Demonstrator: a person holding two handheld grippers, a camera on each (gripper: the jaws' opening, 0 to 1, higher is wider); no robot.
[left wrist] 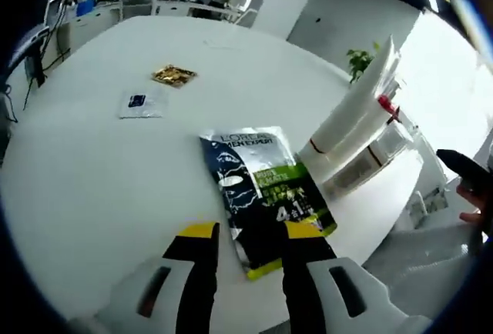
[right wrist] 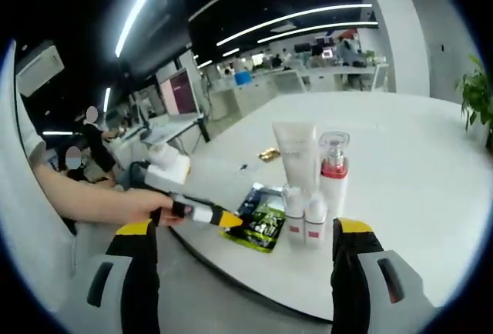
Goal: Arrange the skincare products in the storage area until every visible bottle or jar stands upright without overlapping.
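Note:
A dark and green L'Oreal sachet (left wrist: 262,192) lies flat on the white table (left wrist: 100,172). Its near corner sits between the yellow-tipped jaws of my left gripper (left wrist: 250,234), which stands open around it. Beside the sachet stand a white tube (right wrist: 296,153), a pump bottle with a red collar (right wrist: 333,171) and two small bottles (right wrist: 303,215), all upright and close together. The same cluster (left wrist: 358,134) looks tilted in the left gripper view. My right gripper (right wrist: 245,228) hangs wide open off the table's edge, facing the cluster. A hand holds the left gripper (right wrist: 219,217) at the sachet (right wrist: 263,225).
A gold sachet (left wrist: 173,75) and a small clear sachet with a blue patch (left wrist: 141,104) lie farther out on the table. A potted plant (left wrist: 358,61) stands beyond the far edge. The table's rim (right wrist: 231,276) curves just in front of my right gripper.

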